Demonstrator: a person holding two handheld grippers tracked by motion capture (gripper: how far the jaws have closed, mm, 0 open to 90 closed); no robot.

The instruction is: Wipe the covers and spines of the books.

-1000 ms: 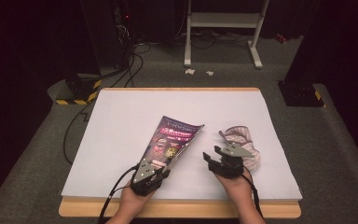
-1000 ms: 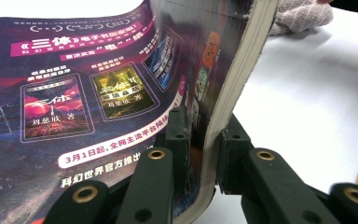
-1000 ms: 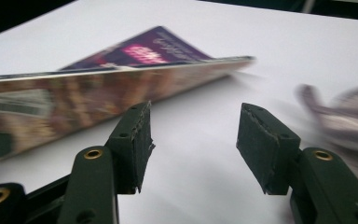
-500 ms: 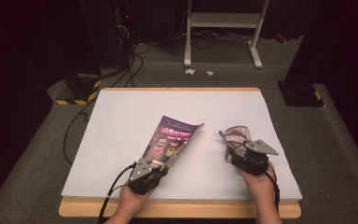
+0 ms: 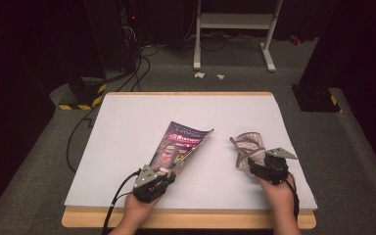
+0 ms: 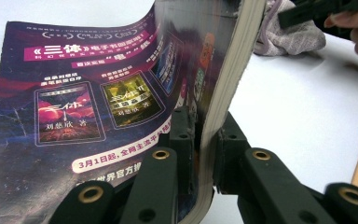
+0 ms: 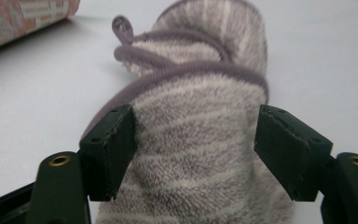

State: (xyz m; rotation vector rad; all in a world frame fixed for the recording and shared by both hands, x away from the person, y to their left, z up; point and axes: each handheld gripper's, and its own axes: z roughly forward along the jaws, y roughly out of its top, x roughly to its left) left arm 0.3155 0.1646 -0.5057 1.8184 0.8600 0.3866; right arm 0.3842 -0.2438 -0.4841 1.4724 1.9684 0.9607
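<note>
My left tool (image 6: 204, 154) is clamped on the near edge of the glossy purple-covered magazine (image 5: 178, 144), lifting it off the white worktop (image 5: 127, 127). My right tool (image 7: 193, 149) has just been opening — its jaws stand wide around the striped grey-lilac towelling cloth (image 7: 200, 116), right pad apparently clear.

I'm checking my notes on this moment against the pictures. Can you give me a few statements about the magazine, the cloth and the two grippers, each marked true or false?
1. The left gripper is clamped on the magazine. True.
2. The right gripper is shut tight on the striped cloth. False: its jaws stand open on either side of the cloth.
3. The cloth lies on top of the magazine. False: it lies apart from it on the white table.
4. The magazine's cover curves upward. True.
</note>
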